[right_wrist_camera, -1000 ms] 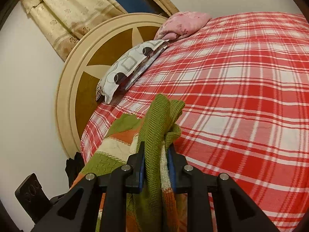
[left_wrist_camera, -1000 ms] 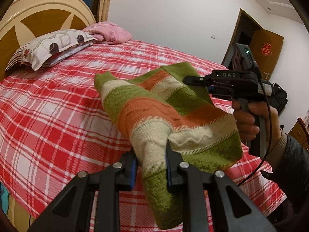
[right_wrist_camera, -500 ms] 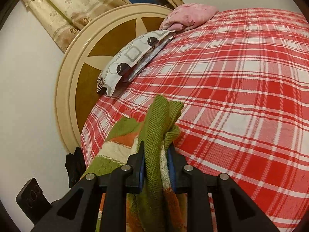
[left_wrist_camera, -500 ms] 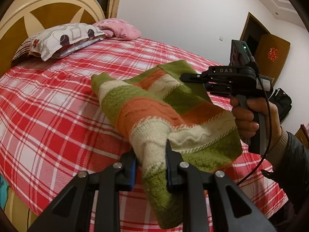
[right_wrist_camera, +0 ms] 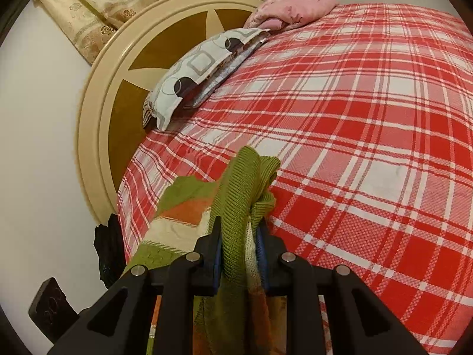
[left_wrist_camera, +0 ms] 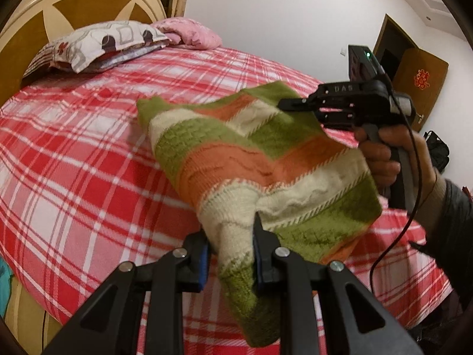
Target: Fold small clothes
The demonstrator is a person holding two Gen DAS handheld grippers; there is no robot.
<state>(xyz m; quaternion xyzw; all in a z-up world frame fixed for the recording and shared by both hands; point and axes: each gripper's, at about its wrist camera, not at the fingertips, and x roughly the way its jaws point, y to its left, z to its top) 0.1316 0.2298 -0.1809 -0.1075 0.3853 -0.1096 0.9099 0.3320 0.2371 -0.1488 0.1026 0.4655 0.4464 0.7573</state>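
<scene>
A small knitted sweater (left_wrist_camera: 245,153) with green, orange and cream stripes hangs folded in the air above the red plaid bed (left_wrist_camera: 88,153). My left gripper (left_wrist_camera: 232,236) is shut on its near cream-and-green corner. In the left wrist view my right gripper (left_wrist_camera: 285,104), held in a hand, grips the sweater's far green edge. Seen from the right wrist, my right gripper (right_wrist_camera: 241,236) is shut on bunched green ribbing of the sweater (right_wrist_camera: 242,183), which droops to the left and below. The sweater's underside is hidden.
A patterned pillow (left_wrist_camera: 97,41) and a pink bundle (left_wrist_camera: 189,32) lie by the round headboard (left_wrist_camera: 38,20). The plaid bedspread (right_wrist_camera: 369,124) stretches wide under the sweater. A brown door (left_wrist_camera: 414,80) stands at the far right. A dark bag (left_wrist_camera: 437,151) sits on the floor beyond the bed.
Both grippers have carried the sweater lower and further over the bed. The headboard and pillows now look closer. Both grips are unchanged.
</scene>
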